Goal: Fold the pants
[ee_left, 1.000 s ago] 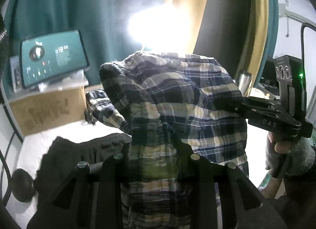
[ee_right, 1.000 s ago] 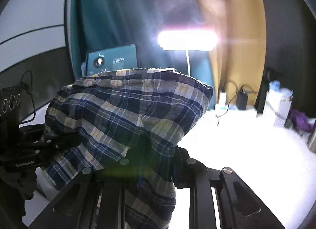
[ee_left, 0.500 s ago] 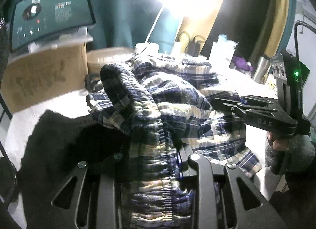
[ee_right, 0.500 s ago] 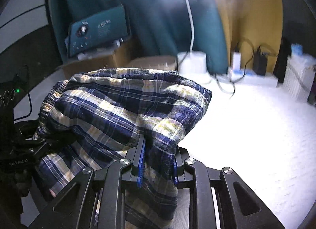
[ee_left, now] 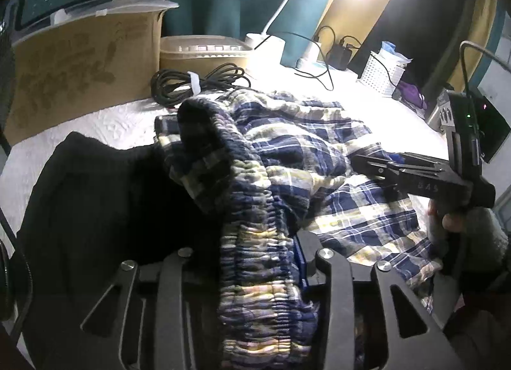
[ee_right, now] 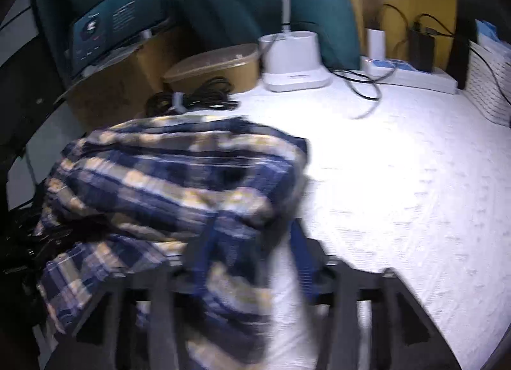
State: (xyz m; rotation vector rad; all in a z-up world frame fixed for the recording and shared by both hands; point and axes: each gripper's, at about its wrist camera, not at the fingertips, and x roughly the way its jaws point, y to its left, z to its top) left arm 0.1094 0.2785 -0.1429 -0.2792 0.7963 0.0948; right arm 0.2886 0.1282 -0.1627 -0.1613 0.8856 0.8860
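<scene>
Both grippers are down at the near edge of the plaid pants (ee_left: 303, 159), which lie in a rumpled heap on the white table cover (ee_right: 399, 178), in front of the coiled black cable (ee_left: 198, 84) and beside a dark garment (ee_left: 95, 210) on their left. In the left gripper (ee_left: 258, 261) the gathered elastic waistband runs between the jaws, which have just been opening; whether the pads are pressing on it I cannot tell, since the cloth hides the left one. In the blurred right wrist view, the right gripper (ee_right: 252, 242) has also just been opening; its jaws stand apart with a fold of plaid lying loosely between them, a clear gap showing on the right side. These pants look light, soft and limp, so they will sag and bunch wherever unsupported. My judgement is that the thick, ribbed waistband gives the firmest hold, taken at its two ends so the legs hang straight, rather than at a loose mid-panel fold.
</scene>
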